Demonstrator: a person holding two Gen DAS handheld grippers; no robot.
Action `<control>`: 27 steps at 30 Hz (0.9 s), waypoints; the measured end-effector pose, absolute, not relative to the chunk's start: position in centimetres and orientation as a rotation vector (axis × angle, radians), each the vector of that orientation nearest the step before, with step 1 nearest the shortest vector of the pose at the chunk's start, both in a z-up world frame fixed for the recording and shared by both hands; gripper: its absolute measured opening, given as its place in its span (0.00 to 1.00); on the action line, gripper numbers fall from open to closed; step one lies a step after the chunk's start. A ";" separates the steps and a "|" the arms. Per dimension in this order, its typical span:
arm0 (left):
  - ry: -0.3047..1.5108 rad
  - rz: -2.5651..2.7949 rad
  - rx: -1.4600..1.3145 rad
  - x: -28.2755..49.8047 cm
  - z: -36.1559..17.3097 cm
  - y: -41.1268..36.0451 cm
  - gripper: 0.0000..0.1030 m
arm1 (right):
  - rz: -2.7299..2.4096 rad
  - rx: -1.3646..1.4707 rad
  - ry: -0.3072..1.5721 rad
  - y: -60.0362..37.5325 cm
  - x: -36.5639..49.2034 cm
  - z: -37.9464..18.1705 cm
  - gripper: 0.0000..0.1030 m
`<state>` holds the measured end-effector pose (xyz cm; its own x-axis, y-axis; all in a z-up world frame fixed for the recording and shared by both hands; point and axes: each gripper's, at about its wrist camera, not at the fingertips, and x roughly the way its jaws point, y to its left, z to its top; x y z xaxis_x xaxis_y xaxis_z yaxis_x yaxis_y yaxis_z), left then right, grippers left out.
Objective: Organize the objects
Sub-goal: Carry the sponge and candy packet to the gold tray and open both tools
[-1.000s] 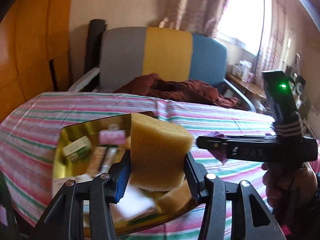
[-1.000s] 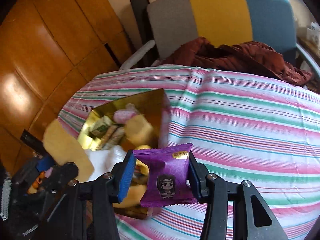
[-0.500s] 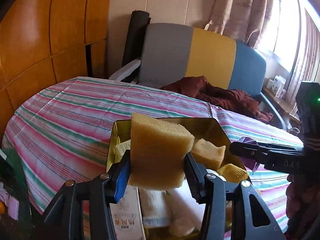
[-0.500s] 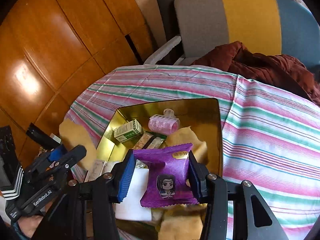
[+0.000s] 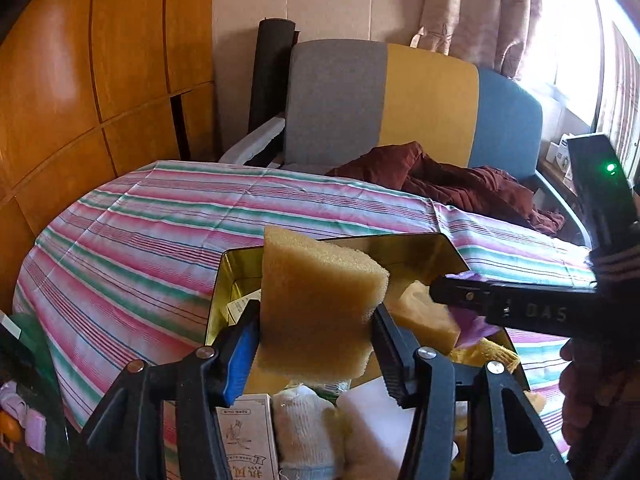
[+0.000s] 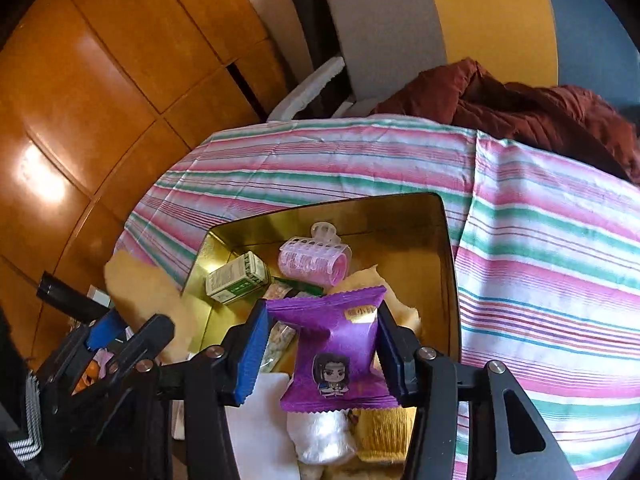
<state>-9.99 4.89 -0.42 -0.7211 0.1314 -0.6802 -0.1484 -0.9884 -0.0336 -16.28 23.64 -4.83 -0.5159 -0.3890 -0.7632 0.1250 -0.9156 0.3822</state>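
Both grippers, a second ago off to the side of the gold tin [image 6: 448, 248] on the striped tablecloth [image 5: 132, 240], now hang over it. Left gripper [image 5: 316, 344]: jaws opening, pads still against the yellow sponge [image 5: 316, 304], which sits over the tin's near-left corner, its block less squeezed than before. Inside the tin, left to right: green box [image 6: 236, 280], pink hair roller [image 6: 312, 260], another sponge piece [image 5: 424, 312]. Right gripper [image 6: 320, 352]: jaws opening, the purple snack packet [image 6: 332, 348] still between the pads, now above the tin's near half rather than over its right edge.
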 end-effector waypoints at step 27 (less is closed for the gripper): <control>0.011 2.882 -0.999 -5.8 2.6 4.1 0.70 | -2.583 1.232 -0.348 24.3 -10.5 -3.0 0.79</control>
